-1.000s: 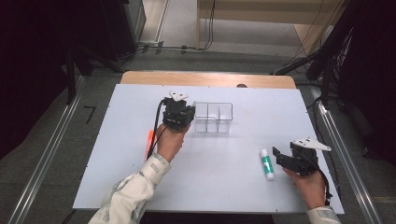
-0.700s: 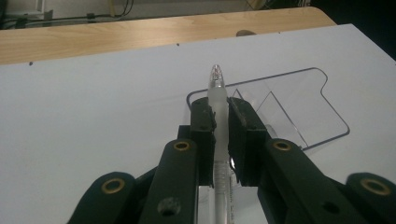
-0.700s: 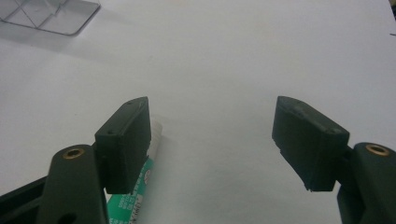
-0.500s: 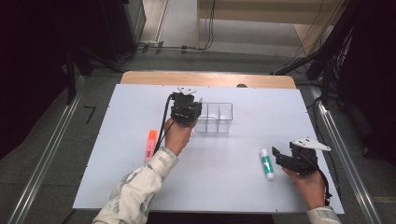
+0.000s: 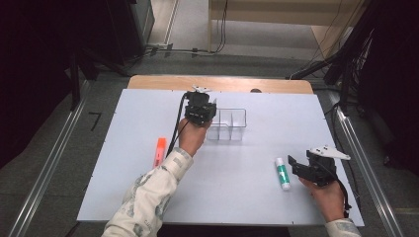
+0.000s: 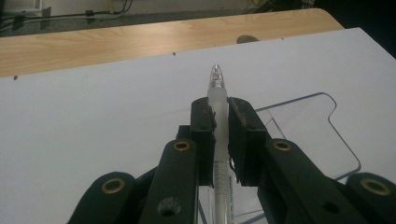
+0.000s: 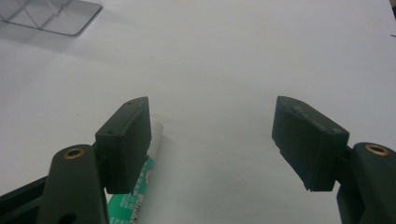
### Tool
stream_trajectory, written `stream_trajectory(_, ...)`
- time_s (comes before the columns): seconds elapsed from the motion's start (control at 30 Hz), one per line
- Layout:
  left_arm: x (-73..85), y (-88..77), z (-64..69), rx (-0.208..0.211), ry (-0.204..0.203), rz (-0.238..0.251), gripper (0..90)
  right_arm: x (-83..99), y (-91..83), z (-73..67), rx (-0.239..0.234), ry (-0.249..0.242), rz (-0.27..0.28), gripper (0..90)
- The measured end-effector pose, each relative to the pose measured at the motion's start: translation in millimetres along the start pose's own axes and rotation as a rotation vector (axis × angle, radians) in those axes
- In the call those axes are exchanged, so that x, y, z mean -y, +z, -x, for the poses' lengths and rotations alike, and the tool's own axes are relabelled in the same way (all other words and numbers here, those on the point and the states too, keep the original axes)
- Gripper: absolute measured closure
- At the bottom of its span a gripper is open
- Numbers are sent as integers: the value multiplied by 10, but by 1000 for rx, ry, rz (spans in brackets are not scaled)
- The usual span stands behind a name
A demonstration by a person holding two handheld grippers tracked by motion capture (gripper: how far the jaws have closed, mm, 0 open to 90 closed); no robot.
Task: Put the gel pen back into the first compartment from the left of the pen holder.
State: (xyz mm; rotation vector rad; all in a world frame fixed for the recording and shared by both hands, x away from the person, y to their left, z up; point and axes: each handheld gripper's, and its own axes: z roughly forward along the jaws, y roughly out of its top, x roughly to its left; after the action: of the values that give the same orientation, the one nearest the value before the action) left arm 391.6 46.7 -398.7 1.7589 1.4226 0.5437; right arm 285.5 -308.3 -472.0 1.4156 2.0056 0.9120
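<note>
One pen (image 6: 217, 93) — one highlighter (image 5: 160, 149) — one glue stick (image 5: 282, 174).

The person's left forearm, in a pale patterned sleeve (image 5: 148, 195), stretches far forward across the table, its hand (image 5: 191, 138) carrying the black two-jaw left gripper (image 6: 221, 109), jaws nearly together. The right hand (image 5: 326, 196) sits low and near, bearing the black right gripper (image 7: 212, 140), jaws spread wide, nothing between them.

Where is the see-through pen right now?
The clear pen is pinched in the left tool, tip pointing away, just at the clear divided box near the table's far middle in the high view.
</note>
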Motion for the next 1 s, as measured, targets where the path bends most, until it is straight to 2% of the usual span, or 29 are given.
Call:
stream_trajectory(0.27,-83,57,11,-2,10,-1,809,1,13,-7,-1,-3,-8,271)
stream_trajectory(0.47,-141,109,-2,-5,-1,1,809,1,11,-5,-2,0,-7,271)
stream_trajectory(1.0,-347,208,42,-8,4,-6,810,4,9,8,-4,5,-7,271)
